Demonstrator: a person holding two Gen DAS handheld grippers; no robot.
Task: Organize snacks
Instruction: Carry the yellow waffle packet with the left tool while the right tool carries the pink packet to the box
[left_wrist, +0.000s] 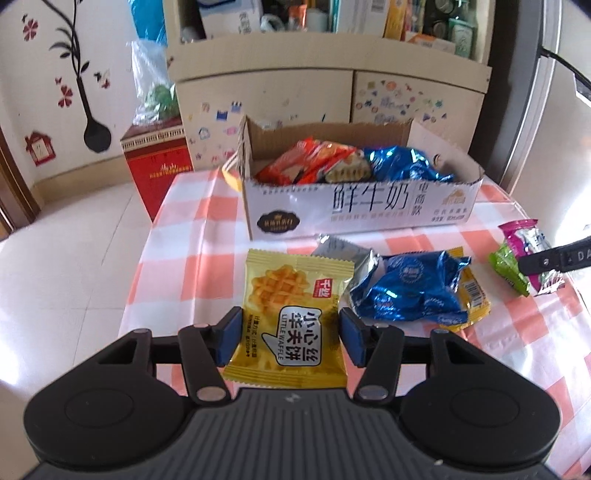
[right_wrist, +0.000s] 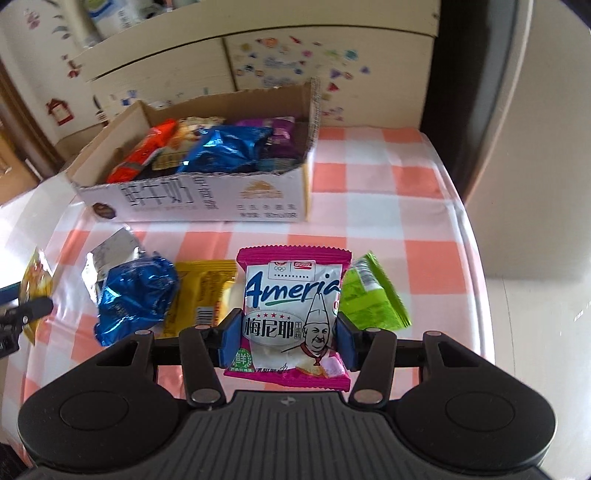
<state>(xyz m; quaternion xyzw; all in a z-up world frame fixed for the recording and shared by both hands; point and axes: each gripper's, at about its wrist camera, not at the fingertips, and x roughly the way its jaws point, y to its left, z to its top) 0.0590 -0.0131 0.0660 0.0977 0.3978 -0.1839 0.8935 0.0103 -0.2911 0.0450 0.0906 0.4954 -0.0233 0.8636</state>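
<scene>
left claw (left_wrist: 290, 338) — clamps yellow waffle packet (left_wrist: 291, 314) | box (left_wrist: 362, 210) behind

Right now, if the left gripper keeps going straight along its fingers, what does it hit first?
Likely the checkered tablecloth just short of the cardboard box. The left gripper, shut on the yellow waffle packet, points down at it; nothing else lies between. Depth is unclear, so possibly the box's front wall.

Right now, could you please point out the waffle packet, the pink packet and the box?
waffle packet (left_wrist: 286, 314): left wrist view, printed front.
pink packet (right_wrist: 291, 317): right wrist view, printed front.
box (left_wrist: 354, 208): left wrist view, front wall.
</scene>
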